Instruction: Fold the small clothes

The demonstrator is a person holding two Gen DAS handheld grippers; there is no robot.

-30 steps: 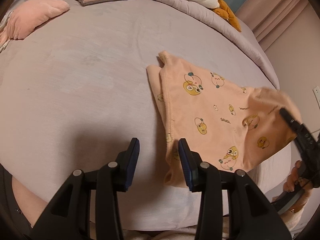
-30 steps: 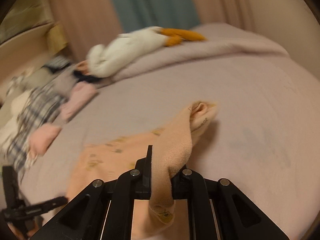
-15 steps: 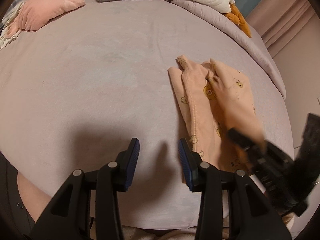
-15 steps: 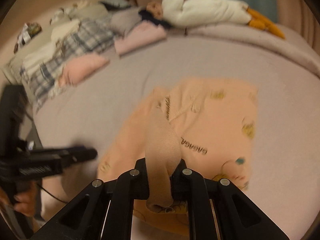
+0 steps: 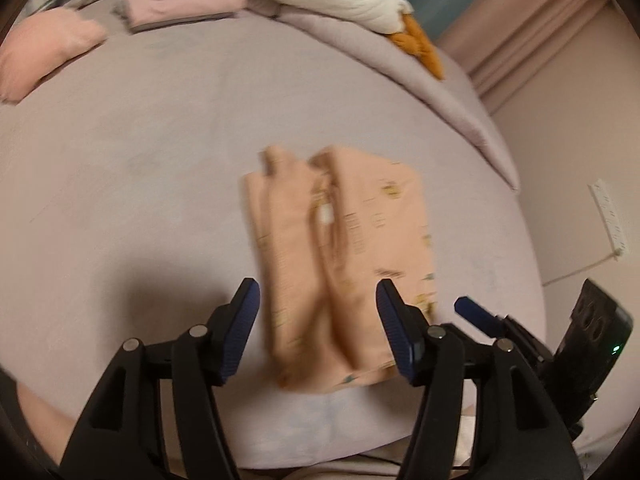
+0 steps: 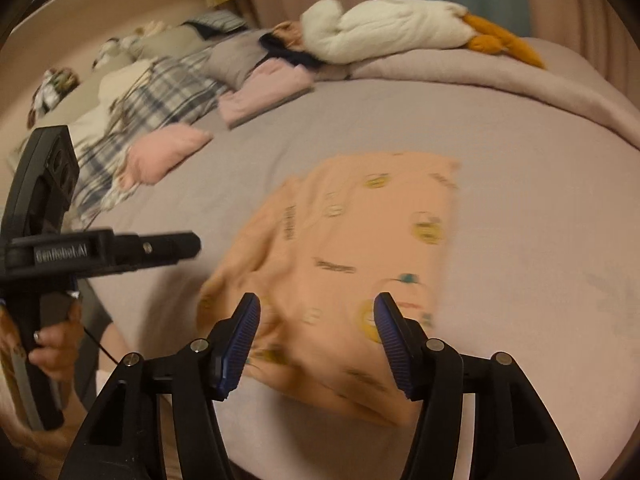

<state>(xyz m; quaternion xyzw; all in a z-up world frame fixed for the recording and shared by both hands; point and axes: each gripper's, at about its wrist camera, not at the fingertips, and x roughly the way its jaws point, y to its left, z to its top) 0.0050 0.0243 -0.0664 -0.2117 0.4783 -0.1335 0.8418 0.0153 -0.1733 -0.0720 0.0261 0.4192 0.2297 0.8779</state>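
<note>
Peach cloth, the folded garment [image 5: 340, 256] lies on the lilac bed [image 5: 120, 184] near its front edge. The left gripper [image 5: 316, 320] hovers over it, jaws wide, holding nothing; the right gripper [image 6: 316, 332] likewise gapes empty above it.

garment [image 5: 340, 256] motion-blurred, prints unreadable

a folded garment [image 5: 340, 260] lies flat on the bed [image 5: 140, 200], near its front edge. the left gripper [image 5: 316, 328] hovers over the garment's near end, jaws spread to either side of it. the right gripper [image 6: 316, 332] sits just right of the left one, also spread above the garment. folded clothes [image 6: 264, 92] and a plush toy [image 6: 384, 28] lie along the bed's far side.
</note>
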